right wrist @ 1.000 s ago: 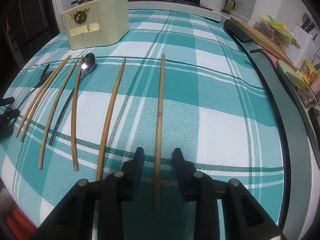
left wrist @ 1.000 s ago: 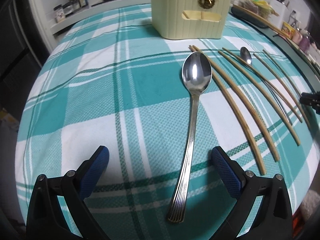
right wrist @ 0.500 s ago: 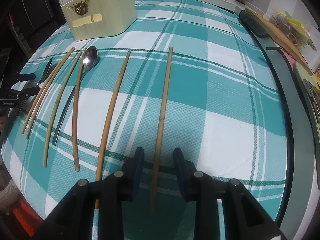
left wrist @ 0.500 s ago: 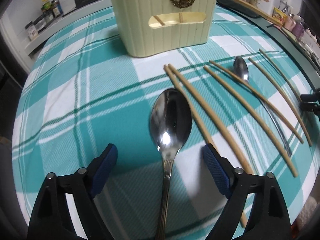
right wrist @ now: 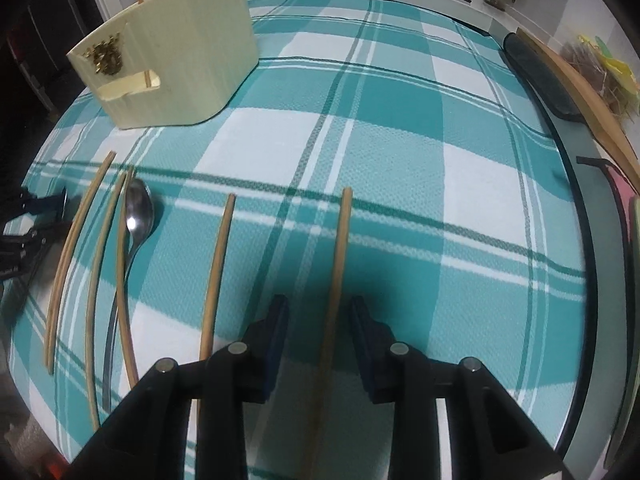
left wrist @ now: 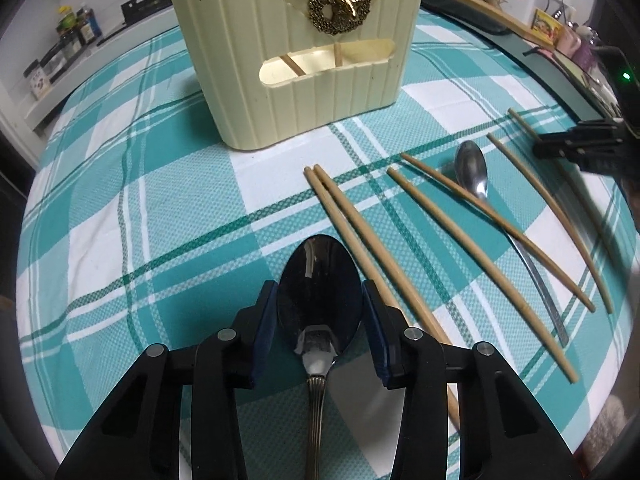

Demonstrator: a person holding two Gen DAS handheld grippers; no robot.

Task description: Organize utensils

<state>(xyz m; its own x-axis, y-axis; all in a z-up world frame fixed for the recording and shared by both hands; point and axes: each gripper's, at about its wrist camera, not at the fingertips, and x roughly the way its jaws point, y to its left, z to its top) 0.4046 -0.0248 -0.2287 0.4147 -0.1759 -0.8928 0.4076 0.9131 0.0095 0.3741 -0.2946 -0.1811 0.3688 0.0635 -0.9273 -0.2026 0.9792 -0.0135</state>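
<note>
Your left gripper [left wrist: 320,320] points steeply down at the desk [left wrist: 132,216], which is covered in a teal and white checked cloth. Its fingers [left wrist: 264,328] are closing around the bowl of the large spoon [left wrist: 319,300]; the blue pads sit right at either edge of the bowl, though you cannot tell whether they press on it yet. The spoon's ribbed handle runs back under the gripper.

Just to the right of that spoon lie two chopsticks side by side [left wrist: 352,236], nearly touching each other, and the nearer one passes close under your right-hand finger, so it crowds the grasp. Farther right are more loose chopsticks and a small spoon [left wrist: 474,180], with one chopstick lying across the small spoon's handle.

Your right gripper [right wrist: 320,340] also points down, and its fingers [right wrist: 276,336] are closing with a single chopstick [right wrist: 338,272] between them; a gap shows on both sides of it, so it is not pinched. Another chopstick [right wrist: 216,268] lies near the left finger, apart from it.

The cream utensil holder [left wrist: 296,52] stands upright at the far side of the desk, past the tips of all the loose pieces, with a brass deer ornament [left wrist: 338,8] on its front and two chopsticks visible through its slot. Bottles and jars [left wrist: 68,40] line the counter at the far left.
</note>
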